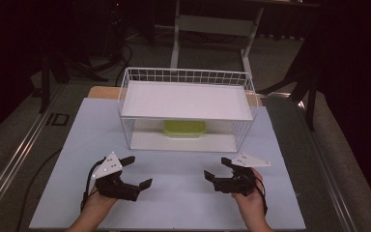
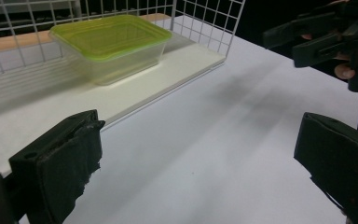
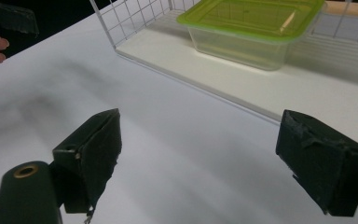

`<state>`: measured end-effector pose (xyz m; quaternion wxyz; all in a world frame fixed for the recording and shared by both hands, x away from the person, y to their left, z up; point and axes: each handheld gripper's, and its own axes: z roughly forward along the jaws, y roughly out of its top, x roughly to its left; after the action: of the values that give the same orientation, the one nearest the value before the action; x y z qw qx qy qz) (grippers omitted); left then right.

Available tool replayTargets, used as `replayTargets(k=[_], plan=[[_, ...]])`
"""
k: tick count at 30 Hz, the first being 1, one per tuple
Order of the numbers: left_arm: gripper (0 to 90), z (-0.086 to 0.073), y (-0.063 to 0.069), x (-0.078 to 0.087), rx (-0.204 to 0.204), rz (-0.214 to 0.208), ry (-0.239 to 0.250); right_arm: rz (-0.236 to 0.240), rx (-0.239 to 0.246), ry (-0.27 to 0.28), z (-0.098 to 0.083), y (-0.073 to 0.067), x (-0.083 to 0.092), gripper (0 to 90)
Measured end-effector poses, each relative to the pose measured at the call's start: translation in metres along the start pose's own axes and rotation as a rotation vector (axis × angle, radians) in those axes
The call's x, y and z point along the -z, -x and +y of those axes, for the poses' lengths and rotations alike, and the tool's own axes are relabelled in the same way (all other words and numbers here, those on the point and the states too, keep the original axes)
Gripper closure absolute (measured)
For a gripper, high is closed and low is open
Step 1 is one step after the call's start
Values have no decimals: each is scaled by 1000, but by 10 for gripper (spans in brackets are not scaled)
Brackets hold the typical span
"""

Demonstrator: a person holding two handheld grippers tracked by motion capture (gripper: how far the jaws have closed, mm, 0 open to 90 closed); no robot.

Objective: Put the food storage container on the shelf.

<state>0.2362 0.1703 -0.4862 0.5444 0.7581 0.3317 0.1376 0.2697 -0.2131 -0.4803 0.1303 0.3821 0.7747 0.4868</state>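
Note:
A clear plastic container with a green lid rests on the lower shelf of a white wire rack. My left gripper is held over the near left of the white table, jaws wide apart with nothing between them. My right gripper is at the near right, open and empty, its jaws pointing left toward the other one. Both sit well short of the rack. In the left gripper view the right gripper appears at the top right.
The rack has a white upper shelf over the container and a white lower board open toward me. The white table ends near my forearms. A desk frame and cables stand on the dark floor beyond.

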Motion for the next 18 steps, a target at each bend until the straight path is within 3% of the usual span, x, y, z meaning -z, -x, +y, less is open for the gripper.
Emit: replayTargets(k=[6,8,10,18], plan=[[16,-4,1,11,-10,-13,3,-11,-7,7,-5,4,16,143],[17,-8,0,14,3,-40,16,-10,-17,7,-7,7,21,143],[16,-12,1,18,-10,-44,10,-24,-19,5,-10,10,26,143],[17,-20,3,28,-17,-83,-8,-3,-26,-4,-20,14,35,143]])
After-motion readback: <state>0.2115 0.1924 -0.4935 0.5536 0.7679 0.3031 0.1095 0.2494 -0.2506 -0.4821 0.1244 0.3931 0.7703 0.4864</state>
